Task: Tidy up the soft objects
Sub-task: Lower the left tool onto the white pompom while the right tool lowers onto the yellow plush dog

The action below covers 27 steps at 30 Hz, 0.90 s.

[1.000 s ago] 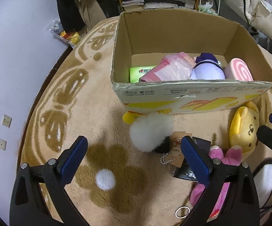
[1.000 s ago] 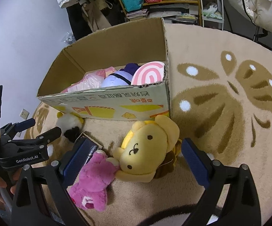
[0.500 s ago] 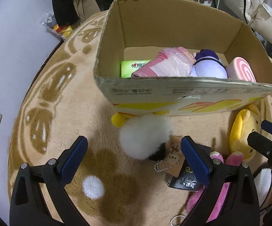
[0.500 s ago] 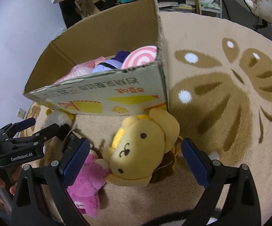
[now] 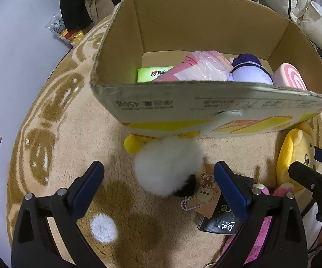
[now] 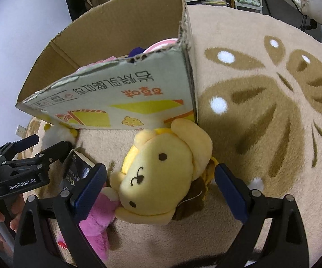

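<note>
The right gripper (image 6: pixel 159 184), spread wide and empty, straddles the yellow dog plush (image 6: pixel 161 174). A pink plush (image 6: pixel 96 221) presses at its 8 o'clock, so closing may snag both. The left gripper (image 5: pixel 158 185), likewise released, frames the white fluffy toy (image 5: pixel 168 165); a tagged bead chain (image 5: pixel 188 204) could drag along. The cardboard box (image 5: pixel 205 109) waits at 12 o'clock.
</note>
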Tool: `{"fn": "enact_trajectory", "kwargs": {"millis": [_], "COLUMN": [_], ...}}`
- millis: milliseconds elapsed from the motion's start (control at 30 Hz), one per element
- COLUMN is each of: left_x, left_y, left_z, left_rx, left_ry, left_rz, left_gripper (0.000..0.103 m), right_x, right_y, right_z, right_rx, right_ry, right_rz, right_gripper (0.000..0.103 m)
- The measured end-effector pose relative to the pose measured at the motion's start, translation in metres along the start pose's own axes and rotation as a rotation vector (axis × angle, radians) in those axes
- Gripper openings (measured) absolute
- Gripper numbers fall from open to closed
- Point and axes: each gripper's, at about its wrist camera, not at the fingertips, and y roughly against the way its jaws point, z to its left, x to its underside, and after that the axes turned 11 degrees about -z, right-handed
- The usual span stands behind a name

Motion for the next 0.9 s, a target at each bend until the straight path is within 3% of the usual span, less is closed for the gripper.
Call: {"fn": "enact_trajectory", "kwargs": {"millis": [233, 467, 567, 733, 833, 900], "left_x": [0.0, -0.002, -0.002, -0.003, -0.003, -0.002], "left_y": [-0.007, -0.013, -0.018, -0.022, -0.025, -0.027], "left_z": [-0.005, 0.0, 0.001, 0.008, 0.009, 0.009], "left_rx": [0.0, 0.012, 0.011, -0.01, 0.006, -0.003], "left_ry": [-0.004, 0.032, 0.029, 0.034, 0.04, 0.034], "left_rz": [0.004, 0.008, 0.023, 0.015, 0.024, 0.026], "left_gripper": [0.098, 0.097, 0.087, 0.085, 0.078, 0.067], "right_x": [-0.002, -0.001, 0.0, 0.001, 0.006, 0.006], "right_y": [-0.017, -0.026, -0.028, -0.03, -0.028, -0.027], "right_z": [0.007, 0.017, 0.019, 0.024, 0.025, 0.025], "right_rx": [0.008, 0.019, 0.023, 0.024, 0.024, 0.025], "right_ry": [0.032, 0.057, 0.071, 0.08, 0.079, 0.081], "right_rz": [0.02, 0.03, 0.03, 0.029, 0.025, 0.023], "right_gripper": [0.101, 0.094, 0.089, 0.085, 0.083, 0.082]}}
